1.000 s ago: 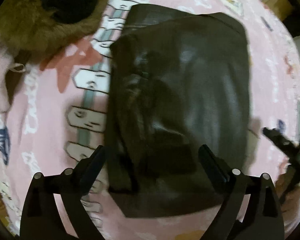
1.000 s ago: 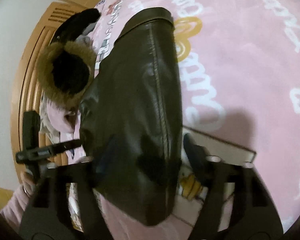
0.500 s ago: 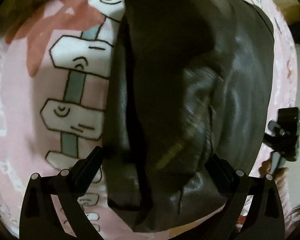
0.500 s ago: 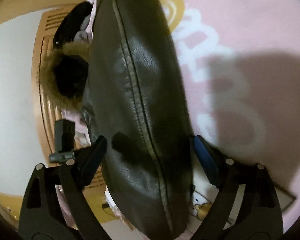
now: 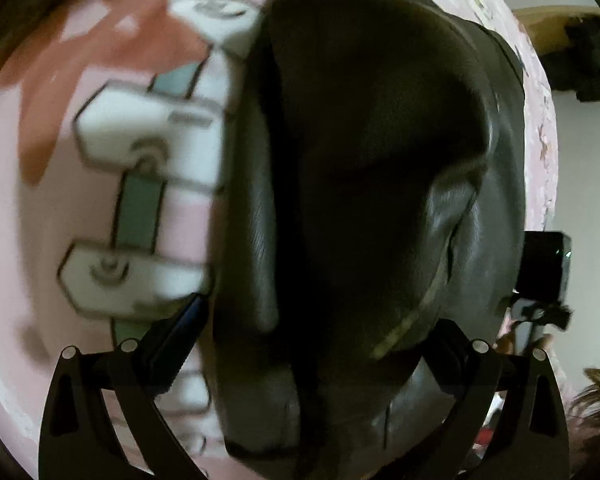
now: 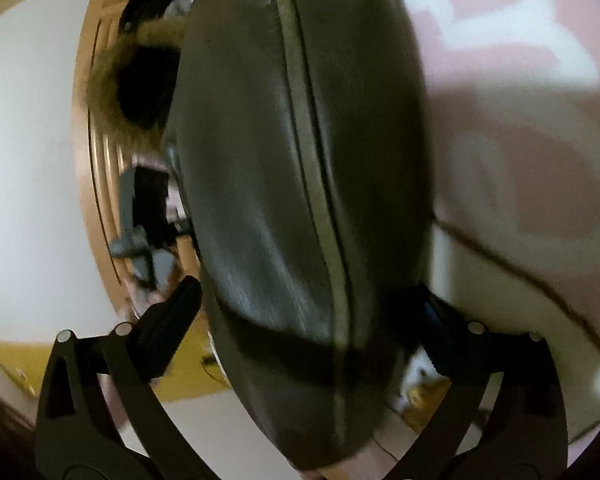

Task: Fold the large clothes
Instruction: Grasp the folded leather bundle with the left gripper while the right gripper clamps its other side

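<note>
Dark leather jacket [image 5: 360, 200], brown-black and glossy, lies folded into a thick bundle on a bed covered by a pink bedspread [image 5: 28, 208]; in the left wrist view it fills the middle of the frame, its folded layers bulging toward the camera, a pale edge of lining showing near its lower right; in the right wrist view the same jacket [image 6: 300, 184] appears as a long rounded mass with a raised seam running along it from top to bottom; the left gripper [image 5: 316, 328] stands wide, its two black fingers [image 5: 172, 340] on either side of the bundle, and whether the pads press on the leather cannot be told; the right gripper [image 6: 312, 312] has its jaws opening, spread wide with the jacket between them, the left finger clear of the leather with a gap showing; the bedspread carries a cartoon print of white signboards on a grey-green post [image 5: 140, 208] just left of the jacket, and large white lettering on its other side; beyond the jacket a fur-trimmed dark hood [image 6: 140, 80] lies near a wooden headboard [image 6: 96, 184]; both views are blurred.
</note>
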Motion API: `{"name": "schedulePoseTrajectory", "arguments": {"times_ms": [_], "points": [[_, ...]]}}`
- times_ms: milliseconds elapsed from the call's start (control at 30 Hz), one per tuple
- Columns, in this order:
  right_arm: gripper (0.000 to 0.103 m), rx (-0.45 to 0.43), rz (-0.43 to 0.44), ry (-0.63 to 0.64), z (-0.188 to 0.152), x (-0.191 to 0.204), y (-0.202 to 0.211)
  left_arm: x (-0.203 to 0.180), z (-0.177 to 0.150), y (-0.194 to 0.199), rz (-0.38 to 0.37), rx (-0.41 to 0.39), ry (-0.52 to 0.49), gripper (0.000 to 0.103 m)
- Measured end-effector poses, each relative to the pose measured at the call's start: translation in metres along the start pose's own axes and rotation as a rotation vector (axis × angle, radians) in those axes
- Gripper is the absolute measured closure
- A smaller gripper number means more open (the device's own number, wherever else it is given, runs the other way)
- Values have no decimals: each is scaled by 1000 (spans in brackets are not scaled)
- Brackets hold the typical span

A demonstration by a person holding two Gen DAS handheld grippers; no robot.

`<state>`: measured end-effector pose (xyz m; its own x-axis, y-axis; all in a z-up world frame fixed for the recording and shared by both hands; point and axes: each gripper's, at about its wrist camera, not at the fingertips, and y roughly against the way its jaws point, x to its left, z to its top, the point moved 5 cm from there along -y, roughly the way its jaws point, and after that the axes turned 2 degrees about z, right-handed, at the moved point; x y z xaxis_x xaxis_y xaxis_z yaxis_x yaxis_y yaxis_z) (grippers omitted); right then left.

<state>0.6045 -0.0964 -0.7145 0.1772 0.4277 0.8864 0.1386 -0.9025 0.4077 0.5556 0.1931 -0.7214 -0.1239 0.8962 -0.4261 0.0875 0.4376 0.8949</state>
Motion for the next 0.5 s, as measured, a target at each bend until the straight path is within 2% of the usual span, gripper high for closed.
{"name": "schedulePoseTrajectory", "arguments": {"times_ms": [100, 200, 233, 333, 433, 500], "points": [[6, -42, 6, -68, 10, -1, 4, 0, 9, 10, 30, -48, -17, 7], [6, -51, -63, -7, 8, 2, 4, 1, 11, 24, 108, -72, -93, 7], [6, -53, -81, 11, 7, 1, 3, 1, 11, 26, 111, -68, -103, 7], [5, -82, -135, 57, 3, -1, -4, 7, 11, 9, 83, -46, -67, 7], [5, -133, -151, 118, -5, -1, -2, 4, 10, 2, 74, -110, -31, 6], [5, -159, -164, 193, -10, 2, -2, 2, 7, 4, 46, -125, -10, 7]]}}
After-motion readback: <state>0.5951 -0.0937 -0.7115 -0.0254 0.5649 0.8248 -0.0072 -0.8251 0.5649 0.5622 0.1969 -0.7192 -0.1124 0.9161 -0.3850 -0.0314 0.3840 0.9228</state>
